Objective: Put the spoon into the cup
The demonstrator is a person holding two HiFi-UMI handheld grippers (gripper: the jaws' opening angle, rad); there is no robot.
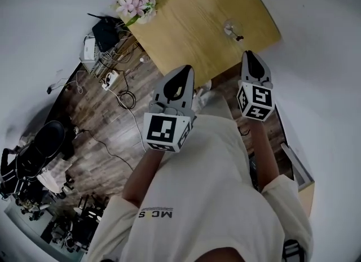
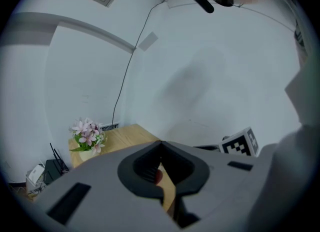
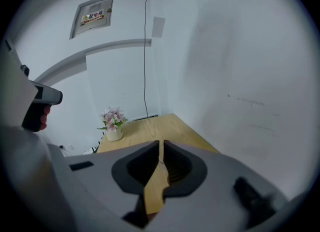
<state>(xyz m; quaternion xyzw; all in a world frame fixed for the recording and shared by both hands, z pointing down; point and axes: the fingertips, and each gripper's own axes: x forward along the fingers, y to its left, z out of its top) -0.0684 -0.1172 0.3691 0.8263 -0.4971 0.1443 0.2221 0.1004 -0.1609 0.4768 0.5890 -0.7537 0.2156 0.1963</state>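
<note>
A small clear glass cup (image 1: pixel 232 28) stands on the wooden table (image 1: pixel 192 18) near its right edge. A tiny dark thing lies beside the cup, too small to tell whether it is the spoon. My left gripper (image 1: pixel 186 70) hangs over the floor just short of the table's near edge, jaws shut and empty. My right gripper (image 1: pixel 250 55) is held near the table's right corner, a little below the cup, also shut and empty. The left gripper (image 2: pixel 160 143) and right gripper (image 3: pixel 161 142) views show the tabletop but not the cup.
A pot of pink flowers (image 1: pixel 136 2) (image 2: pixel 88 135) (image 3: pixel 113 121) stands at the table's far left corner. Cables, a power strip (image 1: pixel 110 78) and a black box (image 1: pixel 106 33) lie on the wood floor at left, and a black chair (image 1: pixel 42 145) lower left. White walls surround the table.
</note>
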